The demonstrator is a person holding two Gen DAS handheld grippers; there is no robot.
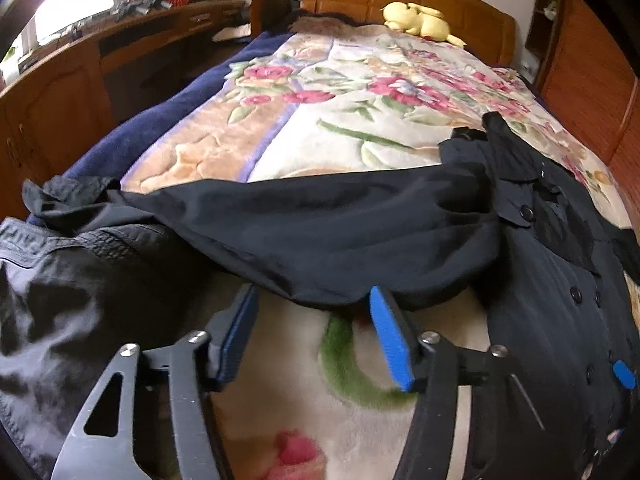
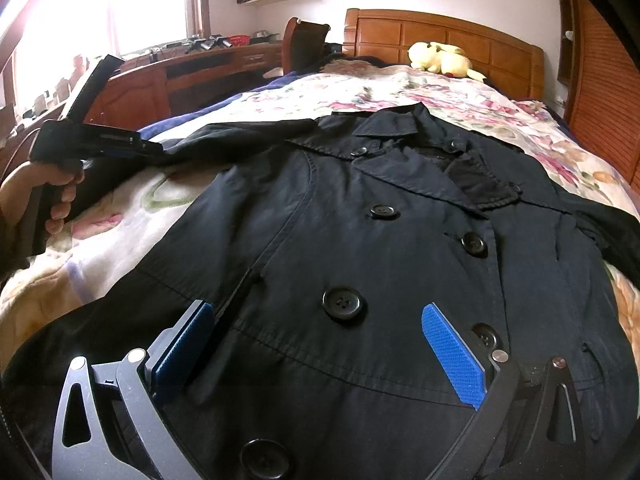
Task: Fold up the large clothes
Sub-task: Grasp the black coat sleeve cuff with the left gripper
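the left gripper [image 1: 312,332] has its jaws parted, nothing between the blue pads, only bare blanket [image 1: 280,380] below them; the edge of a dark sleeve [image 1: 320,240] lies just beyond the tips. the right gripper [image 2: 320,352] also has its jaws apart, hovering over the front of a dark double-breasted coat [image 2: 400,264], one large black button [image 2: 344,303] between the two pads (whether the tips touch the cloth cannot be told). the coat lies face up across the near end of a bed [image 1: 172,120], collar toward the wooden headboard [image 2: 444,36], one sleeve stretched toward the bed's left edge. a hand [image 2: 48,196] holds the left gripper's handle above that edge. a yellow plush toy [image 2: 440,60] rests by the headboard.
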